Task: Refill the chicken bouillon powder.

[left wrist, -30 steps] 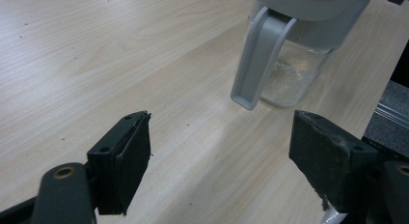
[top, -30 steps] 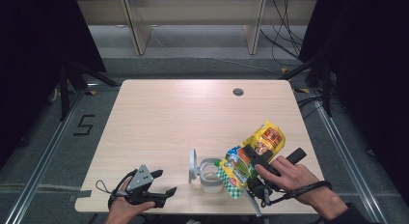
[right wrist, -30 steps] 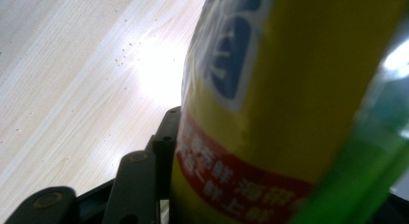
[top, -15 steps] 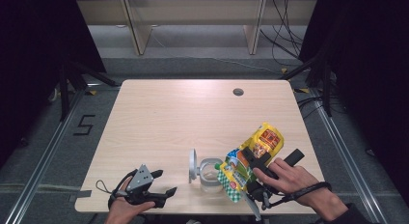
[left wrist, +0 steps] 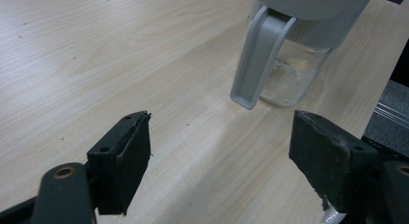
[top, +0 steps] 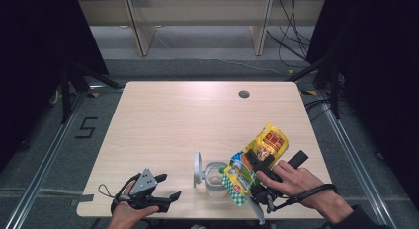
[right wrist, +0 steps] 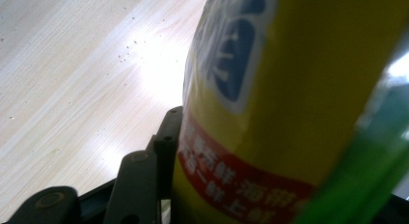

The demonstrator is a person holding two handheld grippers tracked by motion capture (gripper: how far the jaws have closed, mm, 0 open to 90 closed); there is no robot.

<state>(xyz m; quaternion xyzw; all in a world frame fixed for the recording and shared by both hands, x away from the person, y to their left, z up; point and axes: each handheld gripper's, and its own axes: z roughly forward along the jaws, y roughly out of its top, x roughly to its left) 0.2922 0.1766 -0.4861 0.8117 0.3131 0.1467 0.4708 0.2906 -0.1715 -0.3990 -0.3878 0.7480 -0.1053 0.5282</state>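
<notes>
the right gripper (top: 247,162) is pinching a yellow snack bag (top: 257,157), held tilted over the near right part of the wooden table (top: 197,115); the bag's lower, green-checked end (top: 233,182) hangs down just beside the rim of a small clear jar (top: 215,177), while its yellow top points up and away toward the far right; in the right gripper view the bag (right wrist: 289,98) sits pressed against the one black jaw that can be seen at its left, with blue and red printing on its yellow face; the person's right hand (top: 291,178) wraps the gripper's body, a black strap round the wrist.

the jar stands upright near the table's front edge, its grey hinged lid (top: 197,167) flipped open and standing to the left of the mouth; in the left gripper view the jar (left wrist: 289,74) shows a thin layer of pale crumbs at the bottom, and a grey latch (left wrist: 253,64) hangs down its side.

the left gripper (top: 168,189) lies low at the near left of the table in the person's left hand (top: 131,209), its jaws spread wide with nothing between them; it points toward the jar but stays well apart from it; bare wood lies between its pads (left wrist: 130,161).
</notes>
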